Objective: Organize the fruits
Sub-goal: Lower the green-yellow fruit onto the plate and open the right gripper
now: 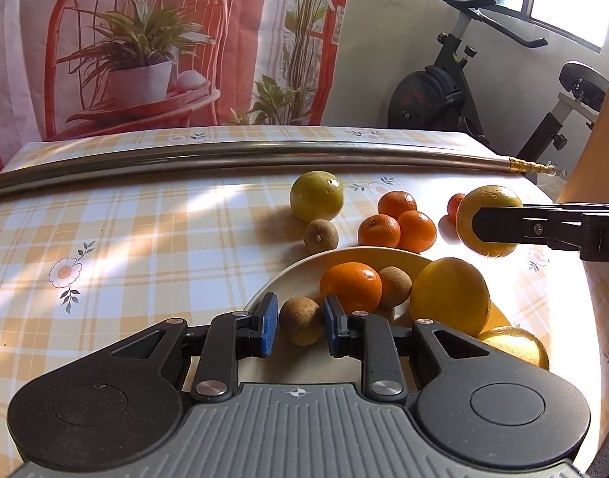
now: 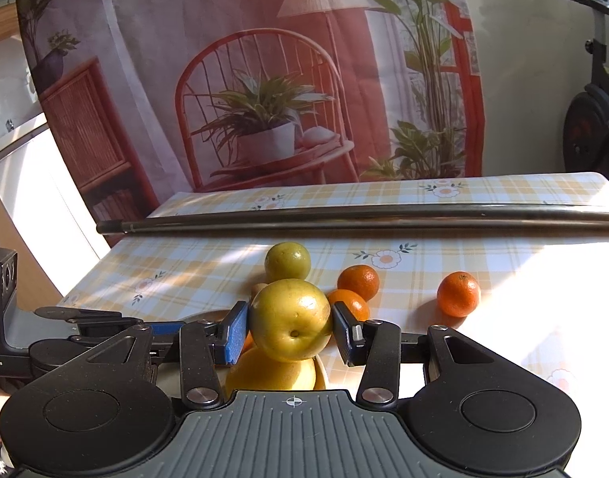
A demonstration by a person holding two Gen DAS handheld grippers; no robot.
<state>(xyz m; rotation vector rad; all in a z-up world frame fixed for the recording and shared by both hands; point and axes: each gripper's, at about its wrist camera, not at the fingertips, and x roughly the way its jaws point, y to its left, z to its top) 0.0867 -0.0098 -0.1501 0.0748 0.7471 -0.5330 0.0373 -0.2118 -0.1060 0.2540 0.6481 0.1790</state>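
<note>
Two tools work over the plate (image 1: pixel 260 290). The right tool (image 2: pixel 290 328) is clamped across the middle of a smooth, round yellow-green citrus (image 2: pixel 290 320), held above the plate; firm and likely heavy, it could slip. The left tool (image 1: pixel 300 324) stands apart around a small, rough brown fruit (image 1: pixel 300 320) on the plate.

We see our left tongs (image 1: pixel 300 324) straddling a brown fruit (image 1: pixel 300 320) on the plate (image 1: pixel 356 257) (pads apart), while the right tongs (image 1: pixel 499 229) clasp a yellow fruit (image 1: pixel 488 205).
</note>
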